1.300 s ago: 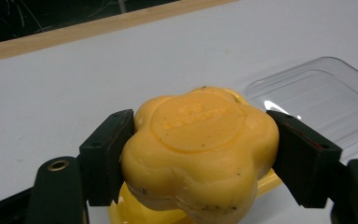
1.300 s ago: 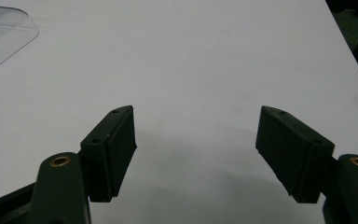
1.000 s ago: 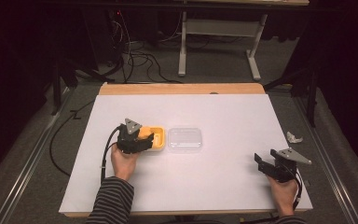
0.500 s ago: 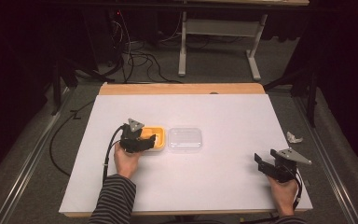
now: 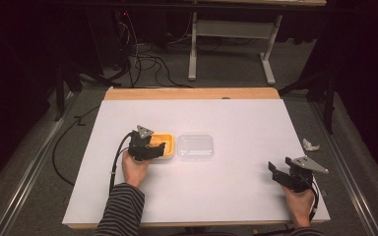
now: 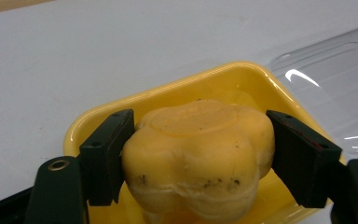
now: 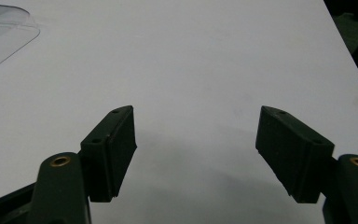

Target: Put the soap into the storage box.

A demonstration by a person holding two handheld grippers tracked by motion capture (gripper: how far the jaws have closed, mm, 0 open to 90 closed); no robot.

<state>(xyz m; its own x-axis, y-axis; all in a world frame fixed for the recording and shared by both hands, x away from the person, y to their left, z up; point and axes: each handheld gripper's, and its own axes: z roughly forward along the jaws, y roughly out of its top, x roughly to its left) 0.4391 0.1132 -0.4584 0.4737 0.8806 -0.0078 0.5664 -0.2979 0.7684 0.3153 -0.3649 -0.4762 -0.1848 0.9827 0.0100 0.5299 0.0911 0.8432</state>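
Observation:
A pale yellow, flower-shaped soft piece (image 6: 200,149) sits low inside a yellow tray (image 6: 177,86). My left gripper (image 6: 198,140) is shut on it, one black jaw pressed against each side. From above, the left gripper (image 5: 158,147) reaches over the yellow tray (image 5: 167,139) at the table's left middle. A clear plastic lid (image 5: 196,146) lies flat just right of the tray, and its edge appears as the clear lid (image 6: 335,84) and the clear lid (image 7: 4,37). My right gripper (image 5: 274,172) rests near the front right corner. The right gripper (image 7: 196,149) is open over bare white table.
The white table top (image 5: 226,118) has a wooden strip (image 5: 192,93) along its far edge. A crumpled white scrap (image 5: 310,144) lies on the floor past the right edge. Cables and a metal table frame (image 5: 231,29) stand on the floor beyond.
My left gripper has shifted slightly right, farther over the yellow tray. The right gripper has stayed where it was.

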